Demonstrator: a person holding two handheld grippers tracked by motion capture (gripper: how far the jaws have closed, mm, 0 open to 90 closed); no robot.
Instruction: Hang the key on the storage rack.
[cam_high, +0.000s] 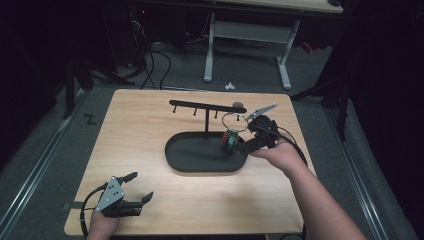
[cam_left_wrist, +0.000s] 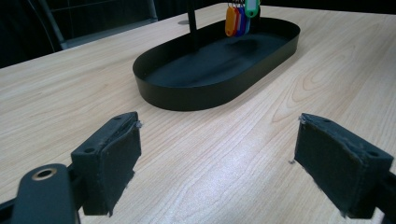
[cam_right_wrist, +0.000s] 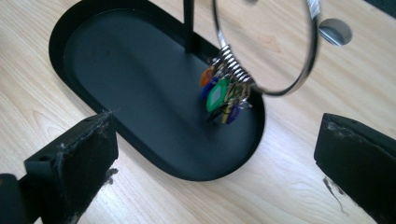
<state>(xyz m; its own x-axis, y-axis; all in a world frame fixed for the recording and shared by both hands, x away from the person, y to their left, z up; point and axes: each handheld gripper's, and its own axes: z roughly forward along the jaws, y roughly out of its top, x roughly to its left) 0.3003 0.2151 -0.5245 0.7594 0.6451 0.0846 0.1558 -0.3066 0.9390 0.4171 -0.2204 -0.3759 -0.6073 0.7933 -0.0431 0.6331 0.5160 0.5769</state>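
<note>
Key ring (cam_right_wrist: 266, 56) with coloured tags (cam_right_wrist: 223, 95) hangs above the right end of the black oval tray (cam_high: 176, 155), ahead of the right gripper (cam_high: 248, 133), jaws wide and empty. Left gripper (cam_high: 139, 187), jaws wide and empty, lies near the table's (cam_high: 140, 120) front left corner.

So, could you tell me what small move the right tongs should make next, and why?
Probably ease the right tongs back from the stand: their jaws are open and the key ring with coloured tags appears to hang over the black tray.
</note>
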